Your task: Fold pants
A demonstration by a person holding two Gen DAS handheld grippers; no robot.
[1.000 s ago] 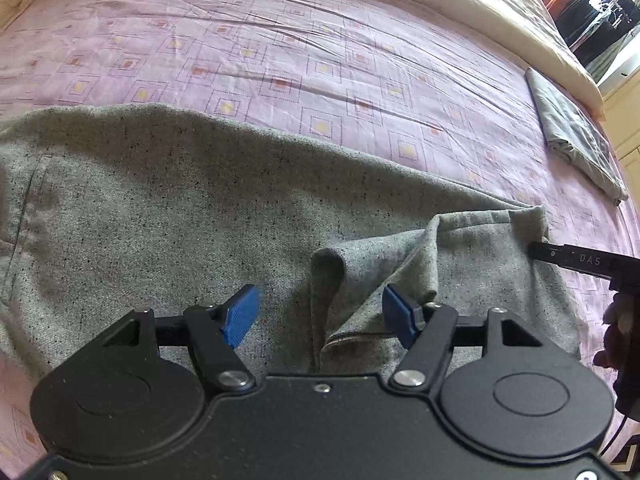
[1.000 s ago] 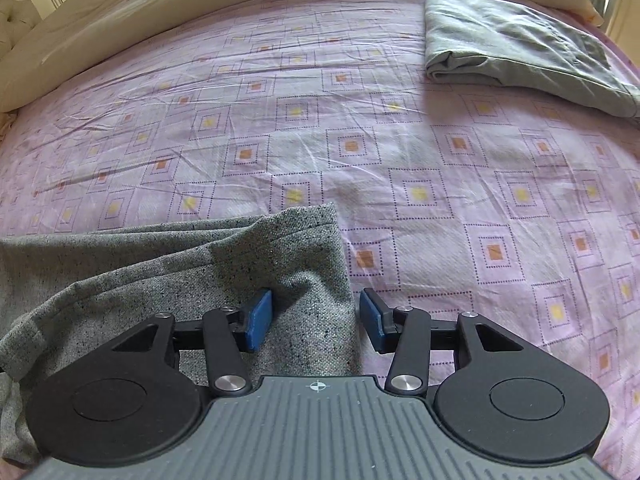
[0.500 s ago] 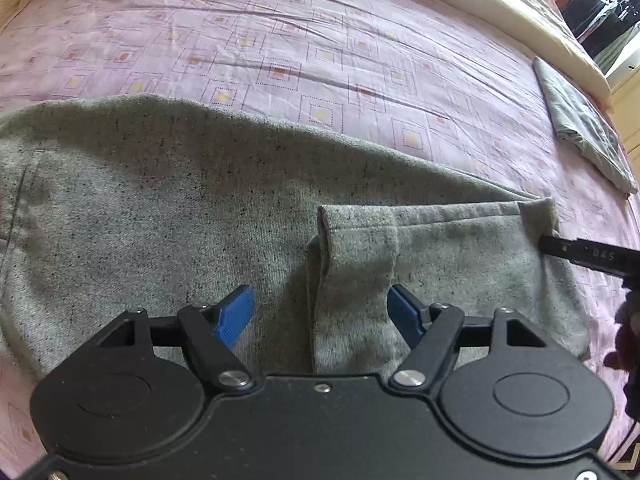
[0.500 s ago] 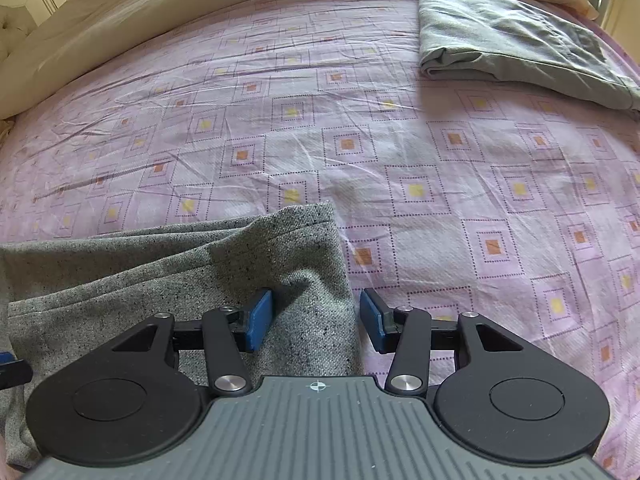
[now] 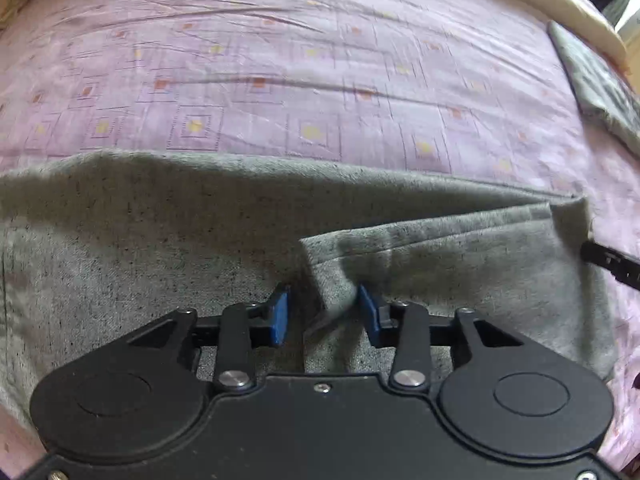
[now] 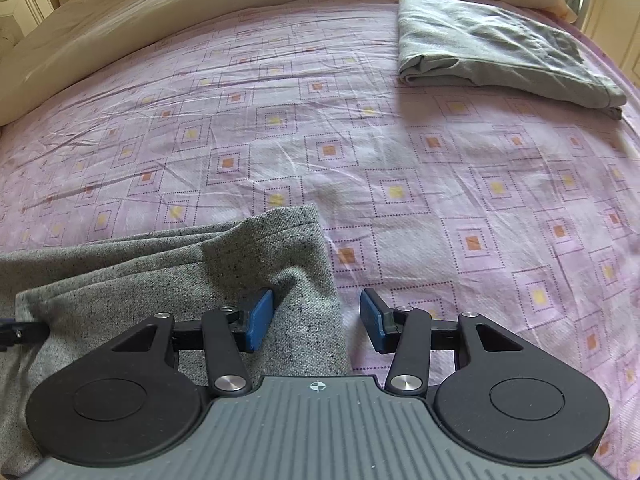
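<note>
A: Where are the pants (image 5: 160, 248) lying?

B: They lie on the pink patterned bedsheet (image 5: 280, 80), across the near part of the bed. One leg end is folded back over the rest, and it makes a second layer at the right in the left wrist view.

A: And the left gripper (image 5: 323, 314)?

B: It is low over the pants. Its blue pads stand apart, and the corner of the folded layer stands up between them. It touches the right pad (image 5: 368, 312); the left pad is a little away from the cloth. So the jaws are open and do not pinch.

A: The right gripper (image 6: 316, 318)?

B: It is also spread. The right side edge of the pants (image 6: 280, 280) passes between its pads. The left pad (image 6: 258, 318) rests on the cloth, and the right pad is over the bare bedsheet (image 6: 440, 200), not touching the pants.

A: Anything else there?

B: A folded grey garment (image 6: 500, 48) lies far to the right, well apart from the pants. A cream duvet (image 6: 200, 12) lies along the far side.
</note>
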